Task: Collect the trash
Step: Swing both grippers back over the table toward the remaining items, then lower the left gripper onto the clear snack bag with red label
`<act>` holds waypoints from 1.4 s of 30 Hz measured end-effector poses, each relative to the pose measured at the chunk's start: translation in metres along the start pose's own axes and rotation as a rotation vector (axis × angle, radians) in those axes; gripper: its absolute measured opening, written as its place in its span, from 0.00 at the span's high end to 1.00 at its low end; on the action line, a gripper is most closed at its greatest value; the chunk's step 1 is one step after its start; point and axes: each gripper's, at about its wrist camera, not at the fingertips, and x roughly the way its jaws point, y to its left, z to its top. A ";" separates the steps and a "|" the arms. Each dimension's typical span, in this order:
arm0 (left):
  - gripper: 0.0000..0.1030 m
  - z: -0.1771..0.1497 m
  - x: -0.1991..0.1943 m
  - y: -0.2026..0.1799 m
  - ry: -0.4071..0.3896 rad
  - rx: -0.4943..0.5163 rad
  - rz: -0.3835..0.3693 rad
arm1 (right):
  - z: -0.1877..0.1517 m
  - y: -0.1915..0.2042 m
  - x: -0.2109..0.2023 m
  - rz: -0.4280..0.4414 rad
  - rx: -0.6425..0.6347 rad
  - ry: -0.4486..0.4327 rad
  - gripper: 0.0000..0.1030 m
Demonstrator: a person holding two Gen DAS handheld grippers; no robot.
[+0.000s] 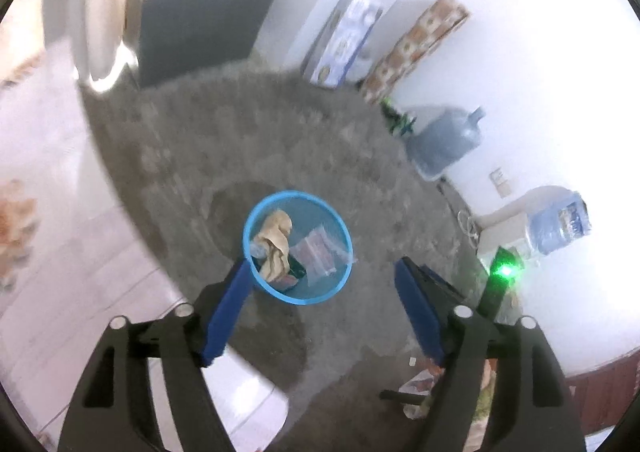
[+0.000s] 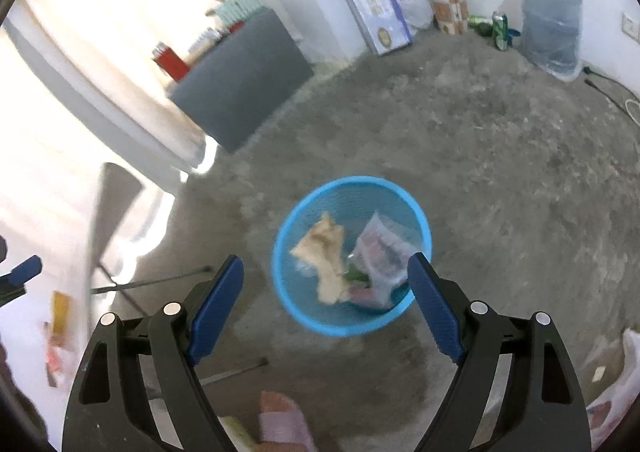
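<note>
Both the left claw [image 1: 320, 272] and the right claw [image 2: 326, 268] hang spread and empty above the blue mesh wastebasket [image 2: 280, 280], which holds a crumpled tan paper [image 2: 326, 248] and a clear plastic bag [image 2: 380, 248]. The light wastebasket could tip if a claw clips its rim on the next drop.

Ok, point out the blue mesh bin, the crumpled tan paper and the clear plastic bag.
Blue mesh bin [image 2: 304, 316]: right wrist view, near rim.
Crumpled tan paper [image 2: 326, 252]: right wrist view, middle.
Clear plastic bag [image 2: 382, 248]: right wrist view, centre.
</note>
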 end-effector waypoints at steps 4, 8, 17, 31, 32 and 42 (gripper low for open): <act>0.19 -0.039 -0.057 0.006 -0.087 0.052 0.025 | -0.029 0.024 -0.043 0.037 -0.037 -0.030 0.21; 0.17 -0.083 -0.097 0.022 -0.148 0.060 0.056 | -0.059 0.055 -0.068 0.045 -0.094 -0.034 0.16; 0.12 -0.173 -0.184 0.103 -0.301 -0.059 0.217 | -0.093 0.148 -0.083 0.220 -0.232 0.007 0.15; 0.11 -0.241 -0.266 0.242 -0.482 -0.330 0.257 | -0.152 0.318 -0.020 0.513 -0.402 0.279 0.15; 0.11 -0.237 -0.268 0.250 -0.486 -0.330 0.252 | -0.156 0.327 -0.016 0.518 -0.415 0.295 0.15; 0.06 -0.129 -0.234 0.305 -0.224 0.012 0.006 | -0.191 0.368 0.009 0.495 -0.493 0.410 0.15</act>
